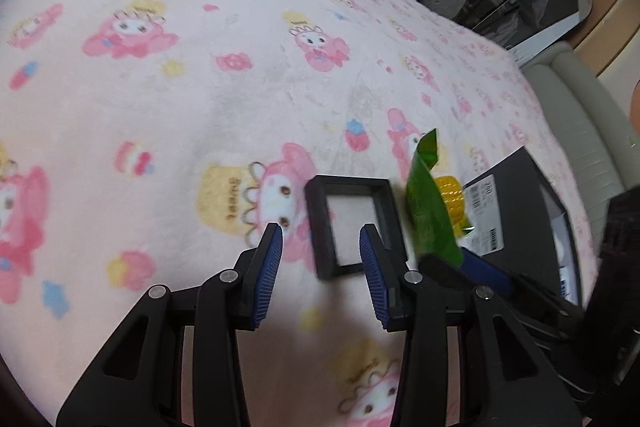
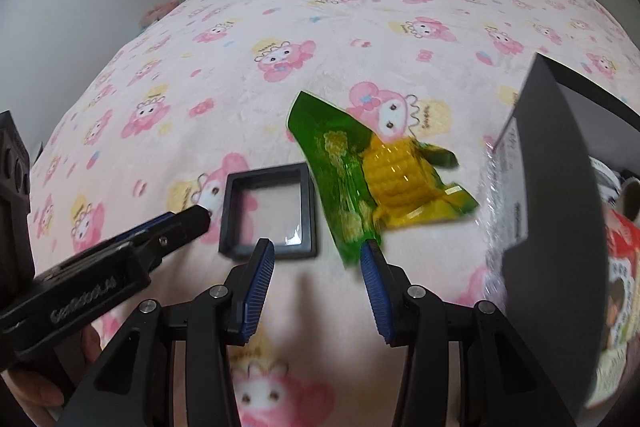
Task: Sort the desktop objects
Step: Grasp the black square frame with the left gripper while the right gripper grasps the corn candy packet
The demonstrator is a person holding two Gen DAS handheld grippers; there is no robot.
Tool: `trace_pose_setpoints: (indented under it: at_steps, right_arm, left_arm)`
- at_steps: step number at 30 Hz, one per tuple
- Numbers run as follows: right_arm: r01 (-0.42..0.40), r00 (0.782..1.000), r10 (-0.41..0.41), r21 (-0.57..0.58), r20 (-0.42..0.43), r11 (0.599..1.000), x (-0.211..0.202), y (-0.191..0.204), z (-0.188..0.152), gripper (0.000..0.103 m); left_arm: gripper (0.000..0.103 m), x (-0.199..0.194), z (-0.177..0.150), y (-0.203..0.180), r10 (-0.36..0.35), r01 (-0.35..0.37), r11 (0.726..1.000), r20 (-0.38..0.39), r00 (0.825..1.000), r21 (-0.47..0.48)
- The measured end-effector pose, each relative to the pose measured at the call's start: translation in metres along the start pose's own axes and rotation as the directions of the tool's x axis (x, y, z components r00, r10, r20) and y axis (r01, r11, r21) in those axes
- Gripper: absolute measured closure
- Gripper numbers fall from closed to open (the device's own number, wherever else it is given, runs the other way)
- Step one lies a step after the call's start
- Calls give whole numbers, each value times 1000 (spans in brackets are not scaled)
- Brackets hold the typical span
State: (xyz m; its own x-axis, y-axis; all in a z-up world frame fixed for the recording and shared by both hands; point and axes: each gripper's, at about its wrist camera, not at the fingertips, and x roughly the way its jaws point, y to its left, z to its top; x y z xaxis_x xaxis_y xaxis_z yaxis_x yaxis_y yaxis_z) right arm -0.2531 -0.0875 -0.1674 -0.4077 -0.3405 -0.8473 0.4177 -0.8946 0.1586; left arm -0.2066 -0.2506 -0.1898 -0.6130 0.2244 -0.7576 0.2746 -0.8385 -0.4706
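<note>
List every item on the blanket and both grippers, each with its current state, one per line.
Black square frame: lying flat on the blanket, not gripped.
Corn packet: sealed, lying beside the frame, not gripped.
Dark box: open, flap raised, items inside.
Left gripper: open, empty, above the frame.
Right gripper: open, empty, near the packet's lower end.
Pink blanket: spread out.

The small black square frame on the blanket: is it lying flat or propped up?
Lying flat. The black square frame rests on the pink blanket, whose print shows through its clear middle, in both views.
</note>
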Motion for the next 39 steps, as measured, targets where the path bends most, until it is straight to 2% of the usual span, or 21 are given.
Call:
trace_pose_setpoints:
  at_steps: [7,13,16,18,25,27,30,33,35,37,39]
  right_arm:
    - [5,1000,-5,40,-18,999,27,-6,2,62]
    - [-24,1000,24,67,-5,997,39,-3,1,64]
    - [-48,999,48,48,-8,998,38,1,-2,77]
    - [-63,998,63,36,-5,997,30,5,-4,81]
    - [-91,996,91,40,-9,995,-1,3,-19,84]
    - [-93,996,93,44,-9,995,-6,1,-22,84]
    - [-92,996,92,47,-9,995,-10,-2,-23,84]
    - [-92,996,93,59,-12,994,-9,-5,-22,84]
    - [-95,995,97,66,-19,993,-1,-5,-18,84]
    - [-98,995,100,65,-26,993,8,-4,-13,84]
    - [-85,996,86,47,-25,995,14,-2,-8,83]
  left_arm:
    - [63,11,-8,10,-60,60,998,-7,998,-10]
    - [66,19,-6,15,-51,51,999,-6,999,-5]
    - [84,22,-8,14,-73,73,997,-22,997,7]
    - [90,20,-12,8,-84,85,996,-27,996,29]
    - [92,-4,-37,-15,-113,114,990,-25,993,85]
    - [92,-7,-38,-20,-102,102,990,-5,995,101]
    - [91,-8,-33,-15,-110,109,992,13,994,66]
    - [85,-2,-28,-2,-109,109,994,19,994,19]
    - [80,5,-24,6,-117,117,993,11,993,-17]
    - [80,15,-19,13,-131,130,990,-9,991,-47]
    - [80,23,-16,14,-115,114,992,-22,993,-48]
